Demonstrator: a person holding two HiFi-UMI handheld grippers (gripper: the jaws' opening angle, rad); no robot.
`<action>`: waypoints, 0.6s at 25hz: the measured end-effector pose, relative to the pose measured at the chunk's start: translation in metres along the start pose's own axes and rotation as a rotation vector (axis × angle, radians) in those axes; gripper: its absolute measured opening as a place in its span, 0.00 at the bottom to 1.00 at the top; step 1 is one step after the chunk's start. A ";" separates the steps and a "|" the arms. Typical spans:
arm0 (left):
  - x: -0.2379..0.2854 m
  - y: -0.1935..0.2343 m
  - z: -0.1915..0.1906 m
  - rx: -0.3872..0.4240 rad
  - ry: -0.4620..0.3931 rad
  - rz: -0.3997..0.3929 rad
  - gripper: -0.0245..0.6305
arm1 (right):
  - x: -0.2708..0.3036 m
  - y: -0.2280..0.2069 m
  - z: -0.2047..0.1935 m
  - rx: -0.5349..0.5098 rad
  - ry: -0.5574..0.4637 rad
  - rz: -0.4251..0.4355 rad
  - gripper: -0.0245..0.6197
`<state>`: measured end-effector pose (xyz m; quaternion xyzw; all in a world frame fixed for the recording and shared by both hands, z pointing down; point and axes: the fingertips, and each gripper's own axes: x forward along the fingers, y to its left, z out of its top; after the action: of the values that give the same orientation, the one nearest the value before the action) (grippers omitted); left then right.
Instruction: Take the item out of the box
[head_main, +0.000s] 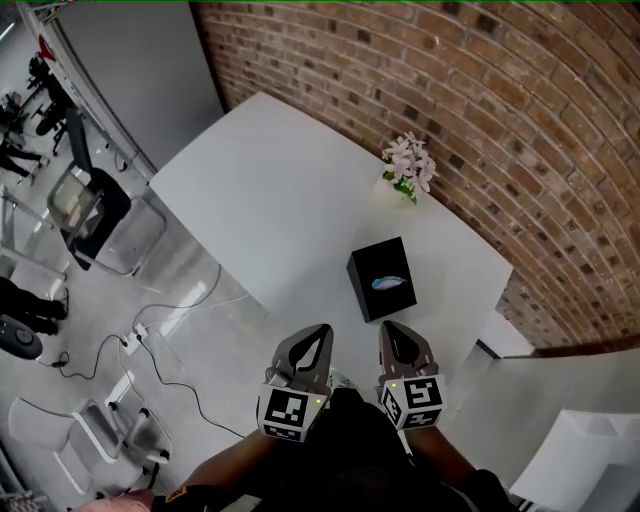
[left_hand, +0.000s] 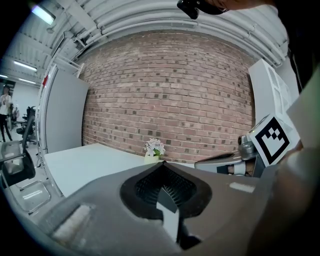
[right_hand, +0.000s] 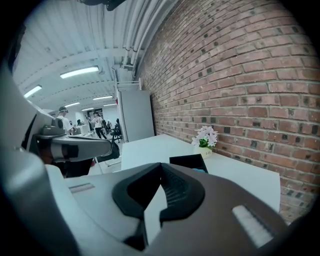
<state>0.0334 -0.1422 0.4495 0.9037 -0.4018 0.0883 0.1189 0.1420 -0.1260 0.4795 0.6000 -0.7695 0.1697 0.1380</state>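
A black open box lies on the white table, with a light blue item inside it. Both grippers hover side by side off the table's near edge, short of the box. My left gripper has its jaws together with nothing between them, as the left gripper view also shows. To its right, the right gripper is shut and empty too. In the right gripper view the box shows just beyond the jaw tips. The left gripper view does not show the box.
A small pot of pale pink flowers stands against the brick wall behind the box. Chairs and floor cables lie to the left of the table. A white cabinet stands at the right.
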 end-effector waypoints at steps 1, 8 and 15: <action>0.008 -0.002 0.000 0.000 0.001 -0.001 0.04 | 0.003 -0.007 0.000 -0.004 0.004 -0.005 0.04; 0.054 -0.010 -0.002 -0.020 0.024 0.000 0.04 | 0.024 -0.048 -0.007 -0.025 0.049 -0.021 0.06; 0.090 -0.008 -0.018 -0.038 0.073 0.029 0.04 | 0.046 -0.076 -0.022 -0.043 0.102 0.001 0.15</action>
<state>0.0982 -0.1952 0.4886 0.8915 -0.4120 0.1151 0.1492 0.2048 -0.1735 0.5252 0.5872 -0.7652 0.1833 0.1898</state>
